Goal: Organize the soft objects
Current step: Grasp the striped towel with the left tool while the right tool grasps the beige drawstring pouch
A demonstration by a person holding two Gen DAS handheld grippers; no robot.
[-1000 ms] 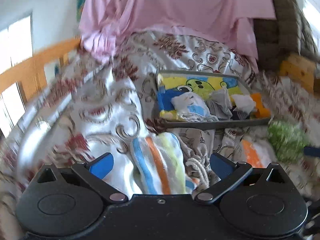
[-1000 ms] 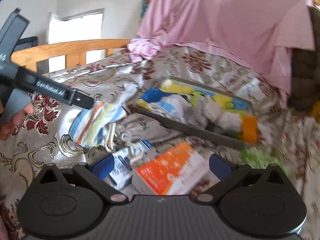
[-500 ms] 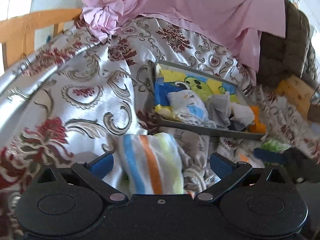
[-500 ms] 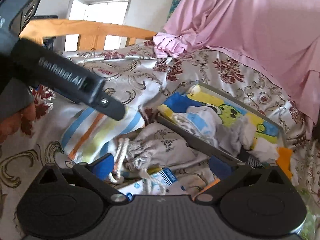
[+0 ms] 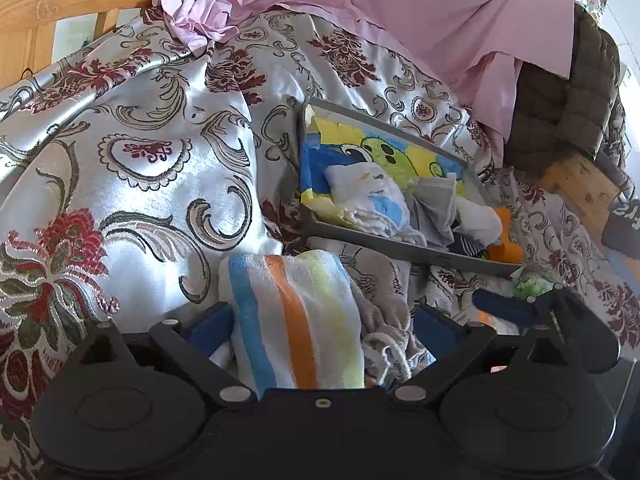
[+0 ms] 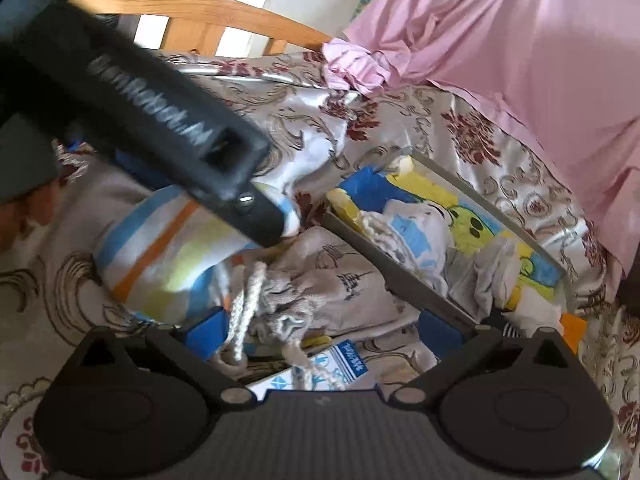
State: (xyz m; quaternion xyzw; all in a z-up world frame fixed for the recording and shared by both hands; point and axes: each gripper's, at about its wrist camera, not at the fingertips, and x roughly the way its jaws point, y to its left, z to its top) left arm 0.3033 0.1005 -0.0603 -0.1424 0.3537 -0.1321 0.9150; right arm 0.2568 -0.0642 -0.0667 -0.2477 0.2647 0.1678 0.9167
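Black left gripper [image 5: 324, 326] angles downward, jaws wide and just narrowing, astride the striped folded terry towel [image 5: 294, 316], whose stripes run lengthwise away from it.

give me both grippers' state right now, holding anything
left gripper: open, jaws just closing slightly, astride the striped towel, not gripping.
right gripper: open, holding nothing.

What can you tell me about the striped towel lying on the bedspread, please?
The striped towel is soft terry-looking cloth, white with blue, orange and pale yellow-green stripes, loosely bunched rather than folded flat. It lies on the patterned satin bedspread, just in front of the grey tray of clothes, and its right edge touches a beige drawstring bag. The left gripper has its wide jaws either side of the towel; they have just been closing slightly, pads not visibly pressing yet.
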